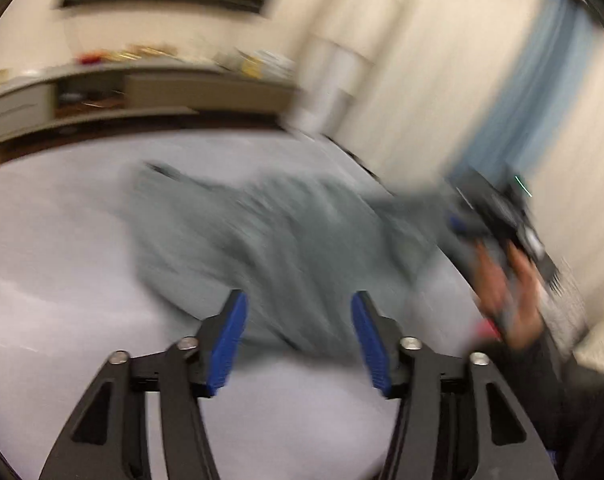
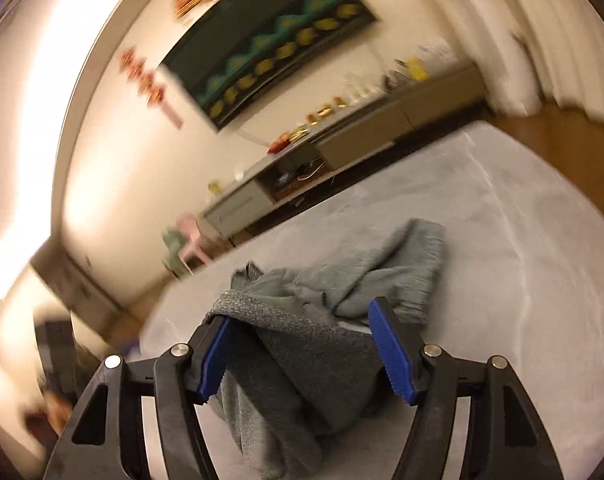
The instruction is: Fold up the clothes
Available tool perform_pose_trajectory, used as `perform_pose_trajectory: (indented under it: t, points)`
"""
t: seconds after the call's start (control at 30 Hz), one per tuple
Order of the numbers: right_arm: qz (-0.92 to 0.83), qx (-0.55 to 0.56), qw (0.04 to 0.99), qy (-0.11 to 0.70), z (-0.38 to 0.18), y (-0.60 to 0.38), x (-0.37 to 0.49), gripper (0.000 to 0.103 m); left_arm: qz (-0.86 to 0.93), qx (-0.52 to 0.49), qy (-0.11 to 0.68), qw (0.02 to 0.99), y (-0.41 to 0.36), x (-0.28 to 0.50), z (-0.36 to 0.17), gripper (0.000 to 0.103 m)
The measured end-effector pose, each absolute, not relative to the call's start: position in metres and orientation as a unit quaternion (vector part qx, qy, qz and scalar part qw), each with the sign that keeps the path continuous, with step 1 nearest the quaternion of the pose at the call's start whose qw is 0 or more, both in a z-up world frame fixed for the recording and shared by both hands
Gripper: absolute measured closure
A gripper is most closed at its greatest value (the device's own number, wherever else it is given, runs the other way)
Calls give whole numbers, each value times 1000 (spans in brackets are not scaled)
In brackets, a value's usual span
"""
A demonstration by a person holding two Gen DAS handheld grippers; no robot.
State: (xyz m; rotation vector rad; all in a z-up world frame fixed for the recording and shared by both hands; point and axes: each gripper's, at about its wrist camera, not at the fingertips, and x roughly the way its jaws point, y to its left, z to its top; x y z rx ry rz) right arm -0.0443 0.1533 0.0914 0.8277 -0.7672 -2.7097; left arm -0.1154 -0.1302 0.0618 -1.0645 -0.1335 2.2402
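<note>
Black linkages and blue pads fill the bottom of both wrist views. Your left claw (image 1: 297,336) stands wide open with nothing between its pads, hanging above the near edge of the grey garment (image 1: 269,236). That garment lies crumpled on the pale grey bed (image 1: 61,248), stretched across the middle of it, and one end rises toward your right claw (image 1: 468,226) at the right of the left wrist view. Your right hand (image 1: 510,300) wraps the handle of that claw, dark sleeve below it. In the right wrist view the right claw (image 2: 302,354) has its pads well apart, yet a thick knit edge of the garment (image 2: 302,344) drapes over the left pad (image 2: 213,364) and hangs down between the pads; whether it is pinched or merely hooked there you cannot tell from this view. Beyond the bed stand a low cabinet (image 2: 362,140) cluttered with small items, a dark wall hanging (image 2: 269,44) above it, and pale curtains (image 1: 442,80) close along the bed's right side. Bare sheet lies open to the left of the garment and ahead of it up to the far bed edge. Both views are blurred.
</note>
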Motion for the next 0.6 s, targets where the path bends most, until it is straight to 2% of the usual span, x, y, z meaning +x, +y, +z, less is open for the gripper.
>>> perform_pose_trajectory:
  t: [0.1, 0.23, 0.27, 0.3, 0.33, 0.37, 0.4, 0.47, 0.57, 0.6]
  points:
    - [-930, 294, 121, -186, 93, 101, -63, 35, 862, -443, -31, 243, -120, -183, 38, 36]
    - [-941, 339, 9, -13, 70, 68, -74, 35, 850, -499, 8, 166, -80, -252, -15, 36]
    - [-939, 345, -14, 7, 66, 69, -74, 35, 847, -509, 15, 154, -71, -262, -27, 37]
    - [-938, 345, -19, 0, 66, 76, -74, 35, 845, -514, 26, 147, -63, -268, -38, 38]
    - [-940, 338, 12, -54, 69, 92, -73, 35, 845, -512, 42, 147, -56, -266, -45, 44]
    - [-934, 325, 61, -133, 74, 111, -72, 35, 845, -510, 59, 148, -48, -265, -53, 54]
    - [-919, 310, 114, -216, 76, 132, -70, 35, 847, -508, 61, 145, -49, -265, -58, 99]
    - [-887, 276, 178, -325, 78, 165, -67, 35, 855, -501, 26, 135, -69, -266, -57, 102]
    - [-871, 230, 174, -398, 76, 202, -55, 35, 868, -479, -68, 109, -122, -253, -39, 102]
    - [-902, 270, 97, -323, 78, 194, -59, 32, 871, -470, -110, 96, -147, -244, -36, 102]
